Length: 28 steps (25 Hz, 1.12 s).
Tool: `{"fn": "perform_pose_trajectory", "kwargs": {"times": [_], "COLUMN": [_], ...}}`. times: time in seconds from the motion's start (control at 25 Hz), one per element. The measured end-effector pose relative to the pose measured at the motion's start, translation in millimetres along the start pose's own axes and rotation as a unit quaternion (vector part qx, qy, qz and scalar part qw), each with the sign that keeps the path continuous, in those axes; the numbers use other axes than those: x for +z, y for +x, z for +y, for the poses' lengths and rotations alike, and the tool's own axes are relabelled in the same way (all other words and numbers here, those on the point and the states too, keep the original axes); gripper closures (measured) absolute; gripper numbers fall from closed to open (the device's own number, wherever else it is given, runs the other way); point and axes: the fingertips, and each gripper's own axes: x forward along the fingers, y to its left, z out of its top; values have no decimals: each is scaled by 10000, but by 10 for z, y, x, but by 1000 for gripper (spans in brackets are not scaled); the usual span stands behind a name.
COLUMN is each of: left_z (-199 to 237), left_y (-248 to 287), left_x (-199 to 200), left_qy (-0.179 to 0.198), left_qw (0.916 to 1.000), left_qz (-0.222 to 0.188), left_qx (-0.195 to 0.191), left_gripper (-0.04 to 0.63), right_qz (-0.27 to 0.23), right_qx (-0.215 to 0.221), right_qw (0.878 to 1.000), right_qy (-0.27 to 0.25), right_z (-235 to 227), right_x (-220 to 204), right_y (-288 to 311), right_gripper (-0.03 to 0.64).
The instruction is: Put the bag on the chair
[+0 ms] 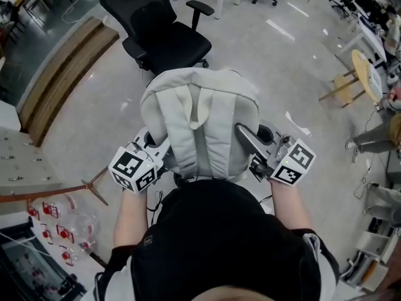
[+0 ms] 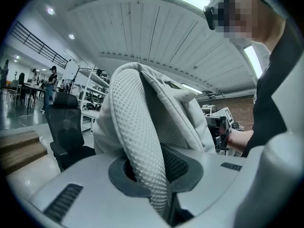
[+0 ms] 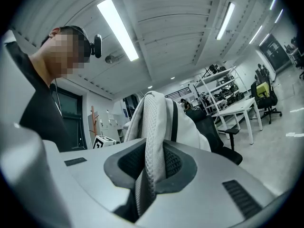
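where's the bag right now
In the head view the bag is centre frame, held up off the floor between the left gripper and right gripper, just short of the black chair ahead.

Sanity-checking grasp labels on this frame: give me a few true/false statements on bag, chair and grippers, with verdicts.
1. The bag rests on the chair. False: it is held in the air, short of the chair.
2. The left gripper is shut on a mesh strap of the bag. True.
3. The right gripper is open with nothing in it. False: it is shut on a mesh strap too.
4. The chair is black and has armrests. True.
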Motion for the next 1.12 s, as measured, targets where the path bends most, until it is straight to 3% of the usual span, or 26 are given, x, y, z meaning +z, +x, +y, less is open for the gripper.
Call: {"fn": "perform_pose_trajectory", "kwargs": {"times": [0.36, 0.84, 1.12], "left_z": [-205, -859, -895], "left_y": [252, 809, 989], "left_x": [42, 178, 134], "left_qy": [56, 71, -29], "left_qw": [10000, 9998, 9998], "left_qz": [62, -72, 1], "left_qx": [18, 194, 190], "left_gripper": [531, 531, 531], "right_qz": [-67, -226, -190], "right_qx": [13, 312, 261], "right_qw": [10000, 9992, 9995], "right_qy": [64, -80, 74], "right_z": [-179, -489, -642], "right_x": [79, 395, 387], "right_y": [-281, -1056, -1154], "right_gripper": [555, 554, 554]}}
